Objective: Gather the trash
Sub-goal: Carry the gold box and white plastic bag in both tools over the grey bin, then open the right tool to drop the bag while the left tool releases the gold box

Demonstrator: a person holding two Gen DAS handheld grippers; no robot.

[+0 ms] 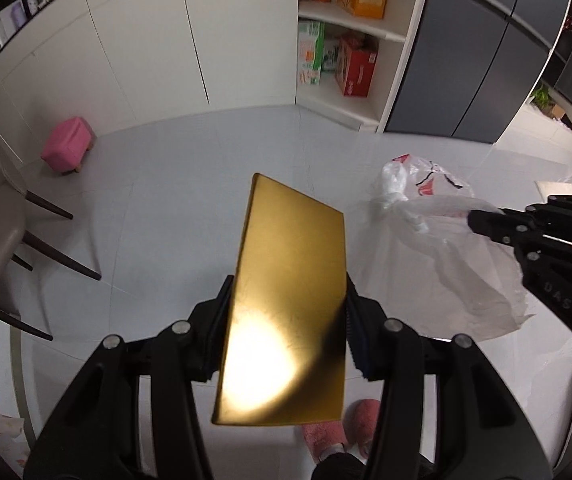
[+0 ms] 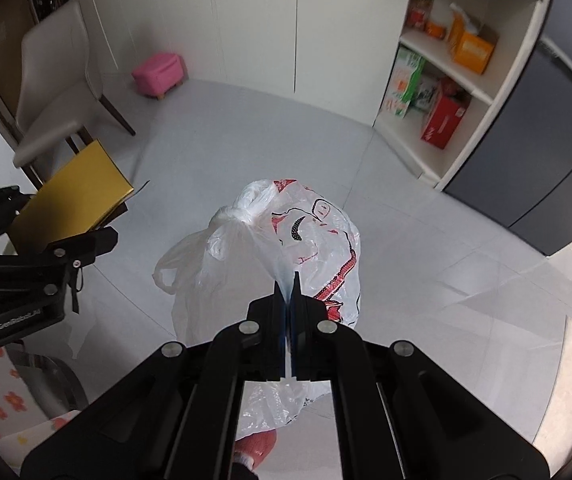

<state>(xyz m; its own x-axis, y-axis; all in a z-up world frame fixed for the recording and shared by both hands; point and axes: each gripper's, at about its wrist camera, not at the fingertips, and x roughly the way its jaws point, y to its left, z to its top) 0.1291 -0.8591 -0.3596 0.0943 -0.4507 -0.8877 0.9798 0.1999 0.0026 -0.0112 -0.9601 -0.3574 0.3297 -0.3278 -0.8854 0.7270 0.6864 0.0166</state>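
My left gripper (image 1: 286,300) is shut on a flat gold box (image 1: 290,292) and holds it up over the floor, tilted away from me. The same gold box (image 2: 74,196) shows at the left of the right wrist view, held in the left gripper (image 2: 66,232). My right gripper (image 2: 287,284) is shut on the rim of a white plastic bag (image 2: 282,248) with red print, which hangs in the air. In the left wrist view the bag (image 1: 438,240) hangs to the right of the box, pinched by the right gripper (image 1: 482,220).
A beige chair (image 2: 54,80) stands at the left and a pink footstool (image 2: 160,72) by the white cabinets. Open shelves (image 2: 438,92) hold boxes at the right, beside a dark fridge (image 2: 546,152). Pink slippers (image 1: 342,428) show below. A round table edge (image 2: 566,360) lies at the lower right.
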